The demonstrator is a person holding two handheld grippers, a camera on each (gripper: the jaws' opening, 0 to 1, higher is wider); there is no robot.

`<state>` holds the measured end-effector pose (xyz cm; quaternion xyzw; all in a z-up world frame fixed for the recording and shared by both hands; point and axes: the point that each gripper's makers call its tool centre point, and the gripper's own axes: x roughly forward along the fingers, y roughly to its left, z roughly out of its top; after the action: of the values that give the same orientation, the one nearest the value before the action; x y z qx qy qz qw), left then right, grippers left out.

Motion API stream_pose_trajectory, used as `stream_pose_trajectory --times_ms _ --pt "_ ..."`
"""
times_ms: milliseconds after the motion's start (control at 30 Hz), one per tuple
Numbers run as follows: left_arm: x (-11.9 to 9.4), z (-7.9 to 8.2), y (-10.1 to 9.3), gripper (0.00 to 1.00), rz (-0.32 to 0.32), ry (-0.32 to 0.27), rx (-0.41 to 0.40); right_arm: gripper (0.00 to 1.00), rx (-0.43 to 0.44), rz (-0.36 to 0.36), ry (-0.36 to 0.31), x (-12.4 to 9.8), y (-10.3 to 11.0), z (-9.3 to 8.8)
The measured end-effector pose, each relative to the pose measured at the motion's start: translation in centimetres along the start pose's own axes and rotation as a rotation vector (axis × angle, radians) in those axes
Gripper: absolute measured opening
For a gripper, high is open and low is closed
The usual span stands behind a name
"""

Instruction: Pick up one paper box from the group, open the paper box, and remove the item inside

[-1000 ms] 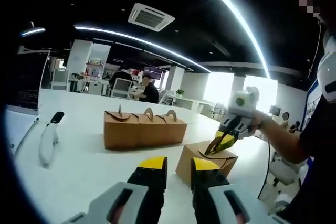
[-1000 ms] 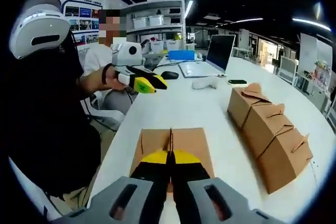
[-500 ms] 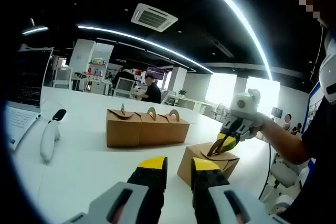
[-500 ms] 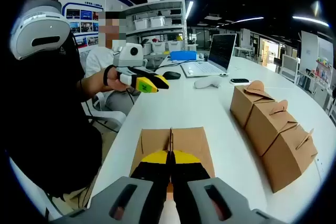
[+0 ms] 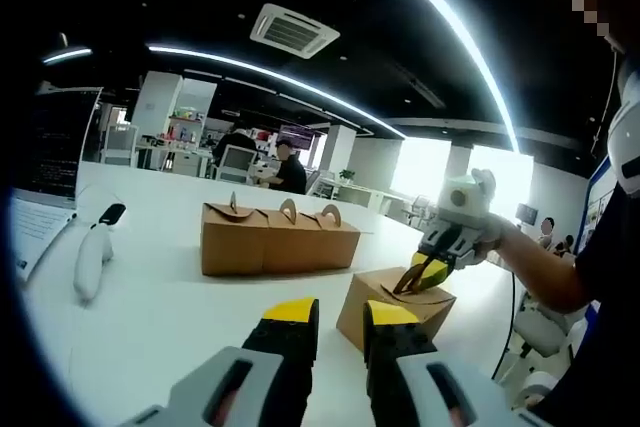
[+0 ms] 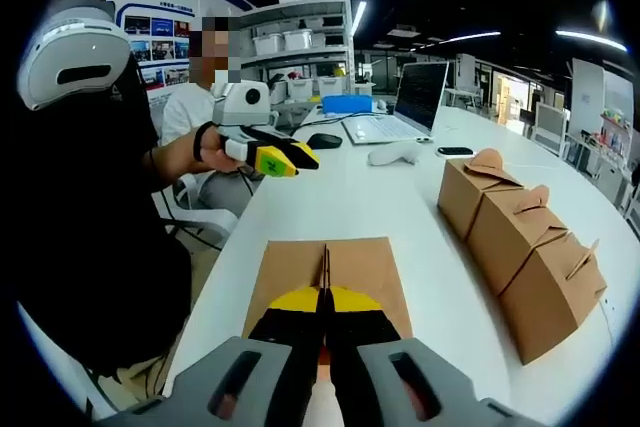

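The right gripper point(image 6: 322, 299) is clamped on the upright handle tab of the single paper box point(image 6: 327, 272), which lies straight ahead at 12 o'clock under its jaws. In the left gripper view that box point(image 5: 393, 305) sits at 2 o'clock from the left gripper point(image 5: 338, 313), whose jaws stand slightly apart on nothing. The box's tab ridge runs along the right gripper's line. It rests near the white table's point(image 6: 385, 197) edge. A row of 3 boxes point(image 6: 520, 237) lies at 2 o'clock, well apart, with bare tabletop between.
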<state>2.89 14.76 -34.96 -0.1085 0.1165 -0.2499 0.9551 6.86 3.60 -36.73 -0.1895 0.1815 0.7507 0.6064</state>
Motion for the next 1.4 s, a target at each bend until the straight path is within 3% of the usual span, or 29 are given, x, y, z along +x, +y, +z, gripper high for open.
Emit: stream_pose_trajectory --times_ms 300,467,733,900,1400 --pt "0.2 0.0 -0.3 0.2 -0.007 -0.003 -0.001 0.03 -0.011 -0.013 -0.016 -0.1 0.0 0.2" --pt "0.5 0.1 -0.8 0.2 -0.017 0.006 0.021 0.13 -0.019 -0.04 -0.034 -0.3 -0.3 0.5" --pt "1.3 1.1 -1.6 0.2 -0.056 -0.022 0.032 0.2 -0.013 -0.058 -0.07 -0.9 -0.1 1.1" --pt "1.6 0.7 -1.7 0.2 -0.059 -0.007 0.03 0.26 -0.005 -0.071 -0.103 -1.7 -0.2 1.4" --pt "1.3 -0.1 -1.3 0.2 -0.038 0.001 0.004 0.25 0.013 -0.071 -0.129 -1.8 0.1 1.5"
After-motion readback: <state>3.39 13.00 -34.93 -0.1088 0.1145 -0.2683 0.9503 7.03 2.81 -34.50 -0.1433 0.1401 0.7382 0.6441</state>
